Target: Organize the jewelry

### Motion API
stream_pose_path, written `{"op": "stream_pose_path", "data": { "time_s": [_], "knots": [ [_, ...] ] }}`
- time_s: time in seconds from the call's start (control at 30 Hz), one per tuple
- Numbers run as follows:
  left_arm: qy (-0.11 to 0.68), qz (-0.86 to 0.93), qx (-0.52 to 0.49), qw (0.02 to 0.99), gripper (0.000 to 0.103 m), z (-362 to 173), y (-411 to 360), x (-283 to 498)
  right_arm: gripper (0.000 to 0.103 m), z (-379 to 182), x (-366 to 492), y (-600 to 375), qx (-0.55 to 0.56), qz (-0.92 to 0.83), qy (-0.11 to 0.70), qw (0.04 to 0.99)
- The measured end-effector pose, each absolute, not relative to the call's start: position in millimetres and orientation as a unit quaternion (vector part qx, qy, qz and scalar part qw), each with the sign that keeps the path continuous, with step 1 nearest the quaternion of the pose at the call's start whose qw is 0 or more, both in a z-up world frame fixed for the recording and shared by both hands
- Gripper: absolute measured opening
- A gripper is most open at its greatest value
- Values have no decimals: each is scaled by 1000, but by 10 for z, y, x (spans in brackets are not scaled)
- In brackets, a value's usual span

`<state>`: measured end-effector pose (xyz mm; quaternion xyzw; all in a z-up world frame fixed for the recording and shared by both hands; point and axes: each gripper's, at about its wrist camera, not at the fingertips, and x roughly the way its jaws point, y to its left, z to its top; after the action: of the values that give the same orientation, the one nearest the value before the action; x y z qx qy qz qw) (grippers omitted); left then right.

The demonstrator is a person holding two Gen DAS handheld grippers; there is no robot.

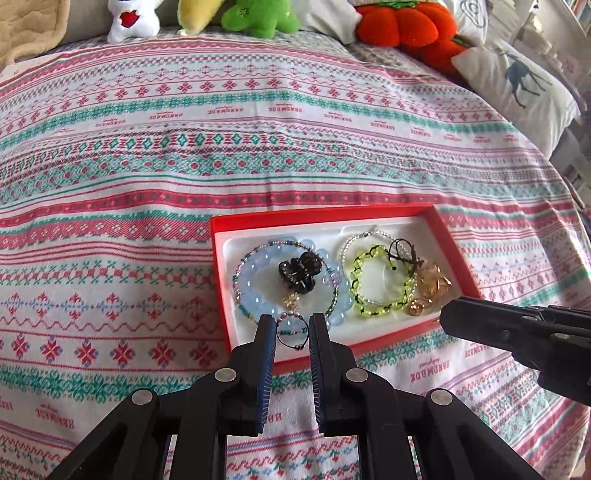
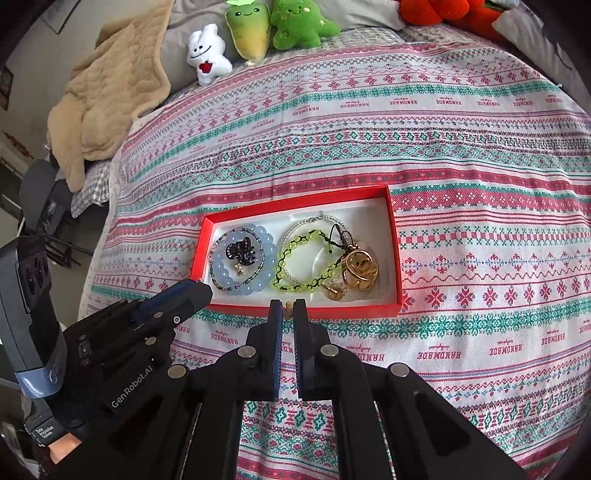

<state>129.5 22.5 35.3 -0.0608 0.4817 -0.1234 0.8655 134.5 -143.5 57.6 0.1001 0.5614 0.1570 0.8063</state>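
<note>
A red tray (image 1: pixel 325 213) with a white liner lies on the patterned bedspread; it also shows in the right wrist view (image 2: pixel 295 199). In it lie a blue bead bracelet (image 1: pixel 255 295), a black hair claw (image 1: pixel 299 271), a yellow-green bracelet (image 1: pixel 380 282) and gold pieces (image 1: pixel 430 284). My left gripper (image 1: pixel 291 325) is shut on a small beaded ring (image 1: pixel 291 332) over the tray's near edge. My right gripper (image 2: pixel 290 308) is shut on a small gold item (image 2: pixel 290 305) just in front of the tray's near rim.
Plush toys (image 2: pixel 251 33) and a beige blanket (image 2: pixel 110 96) lie at the far edge of the bed. A white deer pillow (image 1: pixel 524 85) and an orange plush (image 1: pixel 410 22) sit at the far right. The bedspread (image 1: pixel 184 166) spreads around the tray.
</note>
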Motion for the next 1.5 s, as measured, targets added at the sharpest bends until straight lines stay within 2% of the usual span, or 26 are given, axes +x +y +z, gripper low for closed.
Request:
{"op": "stream_pose_path", "data": {
  "time_s": [0.43, 0.47, 0.6, 0.77, 0.93, 1.0, 1.03, 1.07, 1.2, 1.33, 1.5],
  "knots": [
    [455, -117, -33, 882, 15, 260, 21, 1419, 5, 549, 1442, -1524, 103, 142, 557, 812],
    [457, -118, -31, 881, 17, 256, 23, 1413, 5, 555, 1447, -1527, 102, 142, 554, 814],
    [461, -112, -26, 880, 39, 291, 46, 1380, 5, 564, 1470, -1541, 101, 137, 550, 818],
    [469, -100, -33, 877, 46, 354, 181, 1305, 5, 545, 1540, -1528, 93, 129, 546, 823],
    [481, -63, -21, 874, 66, 364, 269, 1230, 8, 519, 1588, -1485, 84, 128, 541, 827],
    [487, -53, -25, 871, 75, 362, 304, 1201, 19, 529, 1572, -1460, 74, 126, 539, 829],
    [491, -47, -29, 870, 82, 363, 322, 1184, 32, 541, 1556, -1450, 70, 125, 538, 831],
    [493, -42, -31, 869, 84, 368, 340, 1163, 38, 553, 1536, -1447, 68, 123, 538, 831],
    [500, -17, -31, 865, 96, 385, 366, 1056, 41, 617, 1441, -1434, 56, 126, 535, 834],
    [518, 1, -9, 856, 102, 347, 311, 940, 60, 653, 1303, -1461, 42, 118, 540, 832],
    [534, 5, -21, 845, 102, 309, 269, 824, 75, 647, 1137, -1562, 33, 89, 550, 830]
  ]
}}
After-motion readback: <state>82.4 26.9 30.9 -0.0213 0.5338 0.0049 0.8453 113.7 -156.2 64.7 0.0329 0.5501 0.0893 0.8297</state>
